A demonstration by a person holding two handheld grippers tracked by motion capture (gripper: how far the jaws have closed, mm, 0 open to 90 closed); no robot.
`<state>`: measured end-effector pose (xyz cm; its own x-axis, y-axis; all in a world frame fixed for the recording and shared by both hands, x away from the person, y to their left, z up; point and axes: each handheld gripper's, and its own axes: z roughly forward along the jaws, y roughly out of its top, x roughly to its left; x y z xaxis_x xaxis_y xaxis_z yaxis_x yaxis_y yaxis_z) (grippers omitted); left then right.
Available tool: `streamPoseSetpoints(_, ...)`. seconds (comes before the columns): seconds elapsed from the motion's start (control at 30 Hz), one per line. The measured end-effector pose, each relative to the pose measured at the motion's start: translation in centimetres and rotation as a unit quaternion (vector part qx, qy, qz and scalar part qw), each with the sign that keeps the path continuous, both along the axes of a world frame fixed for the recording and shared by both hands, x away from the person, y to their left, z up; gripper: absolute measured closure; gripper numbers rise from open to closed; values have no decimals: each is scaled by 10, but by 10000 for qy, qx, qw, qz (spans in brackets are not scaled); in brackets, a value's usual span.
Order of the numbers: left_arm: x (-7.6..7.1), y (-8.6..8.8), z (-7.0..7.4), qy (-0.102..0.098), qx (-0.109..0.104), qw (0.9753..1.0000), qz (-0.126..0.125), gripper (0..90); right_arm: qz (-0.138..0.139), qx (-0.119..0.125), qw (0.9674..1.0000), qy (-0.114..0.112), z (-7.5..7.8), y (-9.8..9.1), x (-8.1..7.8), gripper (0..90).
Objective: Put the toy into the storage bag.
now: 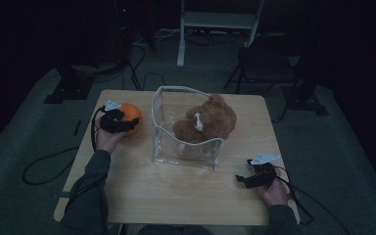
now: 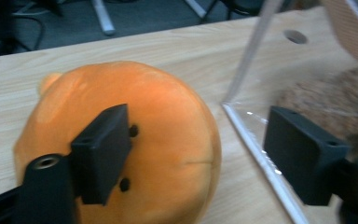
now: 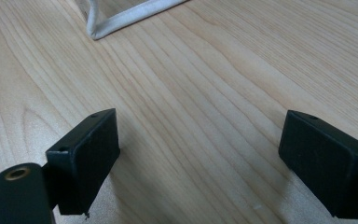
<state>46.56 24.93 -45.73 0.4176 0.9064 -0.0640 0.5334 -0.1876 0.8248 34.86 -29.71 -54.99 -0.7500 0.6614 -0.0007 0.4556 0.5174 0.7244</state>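
An orange plush toy (image 1: 129, 116) sits on the left of the wooden table (image 1: 176, 191). My left gripper (image 1: 122, 122) is open over it. In the left gripper view the orange plush toy (image 2: 158, 121) lies between the wide jaws of my left gripper (image 2: 200, 149), the left one in front of the toy, the right one by the bag's edge. A clear bag with white trim (image 1: 186, 152) stands mid-table with a brown teddy bear (image 1: 208, 122) inside. My right gripper (image 1: 242, 179) is open near the front right, over bare wood (image 3: 200, 154).
The bag's white trim (image 2: 256, 149) runs close beside the orange toy, with the teddy bear (image 2: 321, 93) behind the clear wall. A corner of the trim (image 3: 121, 18) lies ahead of the right gripper. Stands, cables and a chair (image 1: 264, 63) surround the table on a dark floor.
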Motion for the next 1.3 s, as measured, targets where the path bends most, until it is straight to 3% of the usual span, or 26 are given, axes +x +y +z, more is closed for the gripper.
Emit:
streamPoseSetpoints(0.33,5,6,-3,-185,367,9977,544,149,1,1,10000,-1,0,0,0,114)
streamPoseSetpoints(0.47,9,8,-6,-254,653,9932,930,144,1,1,10000,0,0,0,0,114)
streamPoseSetpoints(0.53,11,9,-7,-230,627,9932,956,144,0,1,10000,0,0,0,0,114)
streamPoseSetpoints(0.7,16,9,-9,-197,861,9903,1073,144,2,0,10000,-1,0,0,0,114)
streamPoseSetpoints(0.8,19,10,-10,-196,873,9897,1118,144,5,0,10000,-1,0,0,0,114)
streamPoseSetpoints(0.87,21,11,-11,-195,983,9879,1185,144,5,-1,10000,-1,0,0,0,114)
streamPoseSetpoints(1.1,26,11,-13,-161,1063,9854,1323,144,6,-1,10000,0,0,0,0,114)
streamPoseSetpoints(1.3,28,13,-17,-141,1067,9852,1336,144,7,-2,10000,1,0,0,0,114)
